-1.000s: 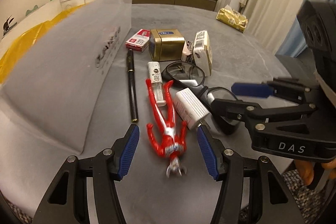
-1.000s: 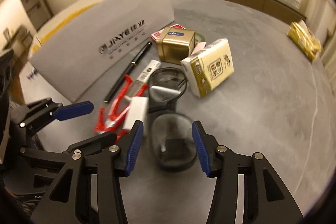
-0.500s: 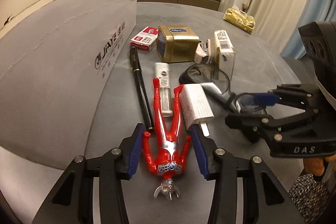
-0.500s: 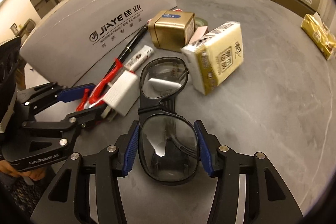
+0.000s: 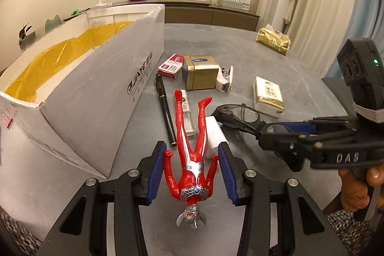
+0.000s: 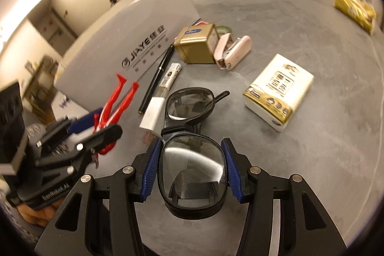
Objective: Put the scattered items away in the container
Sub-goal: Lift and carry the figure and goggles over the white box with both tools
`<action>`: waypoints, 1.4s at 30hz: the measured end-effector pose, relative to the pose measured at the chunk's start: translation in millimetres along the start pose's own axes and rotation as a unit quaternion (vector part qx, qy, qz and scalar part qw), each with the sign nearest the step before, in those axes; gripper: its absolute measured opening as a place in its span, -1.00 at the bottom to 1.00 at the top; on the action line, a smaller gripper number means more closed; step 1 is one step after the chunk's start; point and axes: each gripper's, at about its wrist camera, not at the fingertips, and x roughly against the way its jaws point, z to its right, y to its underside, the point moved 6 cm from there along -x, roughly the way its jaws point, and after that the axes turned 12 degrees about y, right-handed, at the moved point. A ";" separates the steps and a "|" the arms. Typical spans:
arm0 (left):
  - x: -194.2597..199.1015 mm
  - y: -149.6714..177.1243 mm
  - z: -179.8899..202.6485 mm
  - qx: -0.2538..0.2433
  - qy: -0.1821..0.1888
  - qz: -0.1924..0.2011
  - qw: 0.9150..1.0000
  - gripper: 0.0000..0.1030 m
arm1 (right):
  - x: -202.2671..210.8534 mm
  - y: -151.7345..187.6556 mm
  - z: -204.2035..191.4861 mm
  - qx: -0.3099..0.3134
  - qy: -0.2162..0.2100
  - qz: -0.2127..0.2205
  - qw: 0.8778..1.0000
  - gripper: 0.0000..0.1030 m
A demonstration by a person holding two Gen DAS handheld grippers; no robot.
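Left gripper (image 5: pixel 190 174): blue pads closed against the arms of a red and silver toy figure (image 5: pixel 192 160), held head toward the camera and legs pointing to 12 o'clock; the figure appears raised off the grey table (image 5: pixel 240 52).

Right gripper (image 6: pixel 190 169): pads pressed on both sides of one lens of black-framed glasses (image 6: pixel 189 136); the other lens and a folded temple reach out toward 12 o'clock, and the near lens looks lifted off the surface.

The two tools: in the left wrist view the right gripper (image 5: pixel 283 133) comes in from 3 o'clock with the glasses (image 5: pixel 237 114) at its tips, a person's hand (image 5: pixel 362 186) on its handle.

Container: a white cardboard box (image 5: pixel 100 97), lined with yellow plastic, stands at 10 o'clock of the left gripper, its printed wall facing the scattered items.

Still on the table: a black pen (image 5: pixel 165 109) lies along the box wall; a clear tube (image 5: pixel 187 109) and a white block (image 5: pixel 216 133) lie beside it, under and behind the figure's legs.

Farther out: a gold tin (image 5: pixel 200 74) at 12 o'clock, a red and white small box (image 5: pixel 170 66) to its left, a pink stapler (image 6: pixel 232 52) touching its right side, a white and gold tissue pack (image 6: pixel 279 92) at 1 o'clock.

Far edge: a gold packet (image 5: pixel 273 42) lies well apart from the rest.
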 end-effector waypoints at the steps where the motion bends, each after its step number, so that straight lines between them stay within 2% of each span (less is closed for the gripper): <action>1: 1.4 -0.3 2.3 -0.002 0.002 0.002 1.000 -0.11 | 3.6 0.1 1.9 -0.012 -0.008 0.001 1.000 0.03; 11: 21.4 -9.9 16.3 -0.001 0.028 0.031 0.999 -0.11 | 16.8 0.7 13.9 -0.109 -0.075 -0.005 0.991 0.03; 17: 27.1 -8.8 12.8 0.007 0.035 0.032 0.999 -0.11 | 25.2 0.3 17.3 -0.163 -0.124 -0.009 0.979 0.03; 26: 43.3 -22.0 4.1 0.012 0.033 0.038 0.999 -0.11 | 41.2 -17.1 8.3 -0.178 -0.136 0.014 0.975 0.03; 36: 60.3 -57.3 -16.2 0.007 0.043 0.058 0.997 -0.12 | 57.8 -37.3 -20.5 -0.183 -0.162 0.039 0.969 0.03; 42: 67.0 -76.4 -34.4 0.007 0.041 0.063 0.997 -0.11 | 63.9 -50.5 -40.8 -0.177 -0.163 0.053 0.969 0.03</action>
